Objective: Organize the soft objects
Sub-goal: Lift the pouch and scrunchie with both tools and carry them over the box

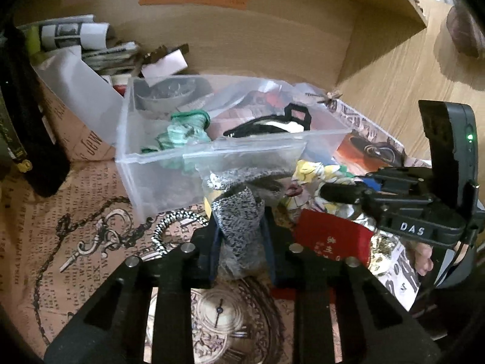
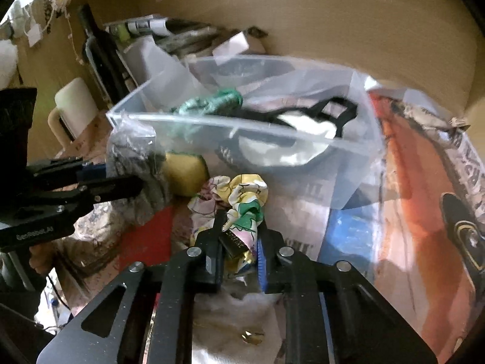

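Observation:
My left gripper (image 1: 241, 227) is shut on a clear plastic bag holding a grey knit cloth (image 1: 239, 212), held just in front of a clear plastic bin (image 1: 145, 157). The bin holds a green cloth (image 1: 182, 133) and a black-and-white item (image 1: 272, 126). My right gripper (image 2: 239, 236) is shut on a yellow floral cloth (image 2: 242, 194) lying in front of the bin (image 2: 348, 151). The right gripper also shows in the left wrist view (image 1: 336, 192), on the floral cloth (image 1: 315, 173). The left gripper with the bagged cloth (image 2: 133, 148) shows at the left of the right wrist view.
A red box (image 1: 330, 236) lies beside the floral cloth. A yellow sponge-like block (image 2: 185, 176) sits by the bin. Rolled papers and a cardboard box (image 1: 75, 45) stand at the back left. A wooden wall (image 1: 257, 39) rises behind. Printed paper (image 1: 60, 242) covers the surface.

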Action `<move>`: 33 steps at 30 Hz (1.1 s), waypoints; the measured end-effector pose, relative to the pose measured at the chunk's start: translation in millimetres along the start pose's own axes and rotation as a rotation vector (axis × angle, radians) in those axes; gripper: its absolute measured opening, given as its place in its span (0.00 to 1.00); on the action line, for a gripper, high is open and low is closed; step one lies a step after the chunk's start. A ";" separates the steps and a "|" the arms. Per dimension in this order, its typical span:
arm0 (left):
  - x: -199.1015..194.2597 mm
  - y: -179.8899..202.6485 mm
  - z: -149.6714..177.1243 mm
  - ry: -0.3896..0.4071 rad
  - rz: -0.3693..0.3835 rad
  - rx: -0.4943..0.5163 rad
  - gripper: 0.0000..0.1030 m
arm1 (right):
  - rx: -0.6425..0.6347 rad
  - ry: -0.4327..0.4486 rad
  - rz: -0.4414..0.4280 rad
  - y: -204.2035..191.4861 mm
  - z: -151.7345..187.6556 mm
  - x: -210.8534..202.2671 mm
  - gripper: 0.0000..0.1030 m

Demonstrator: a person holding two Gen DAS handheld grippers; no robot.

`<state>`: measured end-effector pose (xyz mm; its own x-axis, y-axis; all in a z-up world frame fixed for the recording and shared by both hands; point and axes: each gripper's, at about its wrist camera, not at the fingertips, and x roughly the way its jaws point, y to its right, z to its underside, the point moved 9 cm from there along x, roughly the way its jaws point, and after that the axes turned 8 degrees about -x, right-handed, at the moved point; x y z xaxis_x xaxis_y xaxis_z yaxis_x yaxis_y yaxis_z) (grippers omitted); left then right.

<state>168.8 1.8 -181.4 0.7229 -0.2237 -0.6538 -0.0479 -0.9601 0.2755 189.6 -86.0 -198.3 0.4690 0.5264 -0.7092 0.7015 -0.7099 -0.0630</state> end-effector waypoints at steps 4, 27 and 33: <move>-13.6 -0.6 -8.8 0.037 0.008 -0.007 0.24 | 0.004 0.045 0.020 4.7 -7.4 -15.8 0.15; -43.2 -7.6 -111.0 0.231 -0.053 -0.011 0.24 | 0.020 0.357 0.104 17.9 -91.4 -87.9 0.15; -3.7 -13.3 -110.3 0.128 -0.068 -0.014 0.24 | 0.036 0.320 0.082 18.8 -105.9 -56.3 0.15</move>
<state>242.8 33.9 -105.0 0.8063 -0.1341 -0.5761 0.0131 -0.9697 0.2441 233.2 -79.5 -85.2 0.6719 0.5832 -0.4566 0.6377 -0.7690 -0.0437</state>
